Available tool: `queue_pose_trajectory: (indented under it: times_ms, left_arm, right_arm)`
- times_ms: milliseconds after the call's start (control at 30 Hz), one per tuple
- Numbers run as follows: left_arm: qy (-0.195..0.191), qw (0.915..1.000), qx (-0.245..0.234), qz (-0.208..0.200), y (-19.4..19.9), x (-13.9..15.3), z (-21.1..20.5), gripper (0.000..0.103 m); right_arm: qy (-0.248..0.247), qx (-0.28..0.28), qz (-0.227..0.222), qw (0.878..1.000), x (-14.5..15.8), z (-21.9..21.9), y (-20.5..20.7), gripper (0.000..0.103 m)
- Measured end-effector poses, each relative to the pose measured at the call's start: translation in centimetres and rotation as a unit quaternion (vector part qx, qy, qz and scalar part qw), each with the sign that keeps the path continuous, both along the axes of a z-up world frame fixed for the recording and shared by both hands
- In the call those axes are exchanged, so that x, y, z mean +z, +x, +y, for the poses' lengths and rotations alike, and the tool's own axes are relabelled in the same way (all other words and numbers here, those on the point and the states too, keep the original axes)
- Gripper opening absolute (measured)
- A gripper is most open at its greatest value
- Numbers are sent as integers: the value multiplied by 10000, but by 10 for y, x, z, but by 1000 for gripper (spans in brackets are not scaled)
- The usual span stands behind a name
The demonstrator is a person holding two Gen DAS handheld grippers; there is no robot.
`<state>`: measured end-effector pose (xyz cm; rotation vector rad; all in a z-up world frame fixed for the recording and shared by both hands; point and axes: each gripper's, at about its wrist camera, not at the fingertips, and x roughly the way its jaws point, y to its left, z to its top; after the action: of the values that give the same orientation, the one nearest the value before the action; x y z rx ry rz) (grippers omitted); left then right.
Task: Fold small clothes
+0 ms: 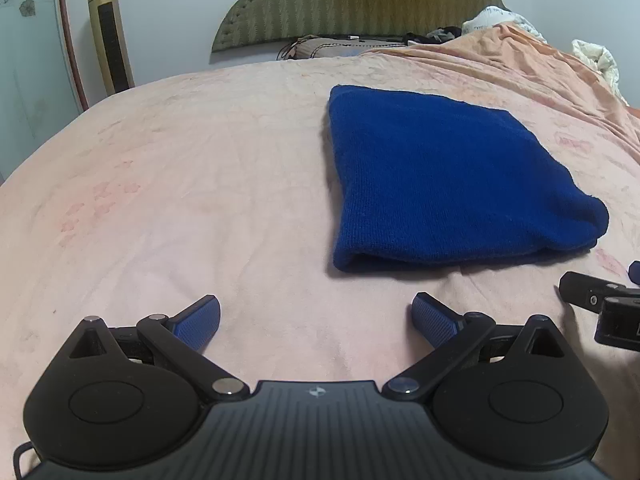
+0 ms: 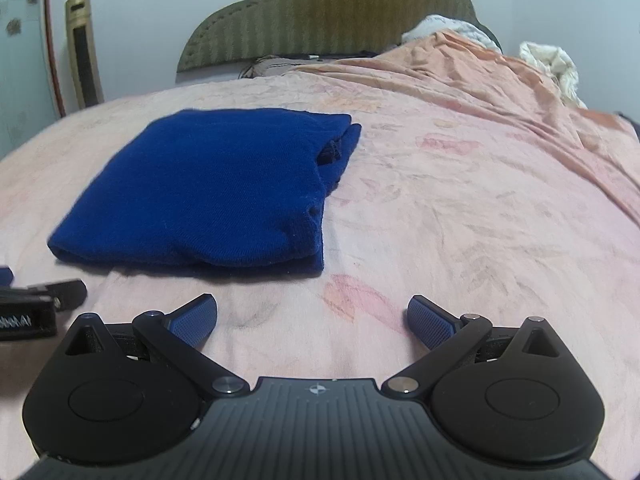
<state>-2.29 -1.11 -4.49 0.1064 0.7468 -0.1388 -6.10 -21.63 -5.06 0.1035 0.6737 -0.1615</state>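
On bed (image 1: 200, 160): one folded blue garment (image 1: 440, 184)

The folded blue knit garment (image 1: 444, 180) lies on the pink floral bedsheet (image 1: 200, 184) toward the bed's middle, before the green padded headboard (image 1: 360, 0), with both wide-spread grippers near the bed's front edge.

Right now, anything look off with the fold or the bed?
Mostly tidy. The blue sweater lies folded flat on the pink bedsheet, but its right edge is uneven: inner layers poke out and bunch near the far corner. Both grippers, left and right, are open and clear of it.
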Motion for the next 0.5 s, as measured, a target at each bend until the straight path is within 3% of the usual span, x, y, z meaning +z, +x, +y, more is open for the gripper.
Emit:
queue_pose_trajectory:
  times_ms: [500]
  left_arm:
    - [-11, 9997, 157, -175, -3, -3, 3, 103]
  right_arm:
    - [-138, 48, -30, 9999, -6, 4, 0, 103]
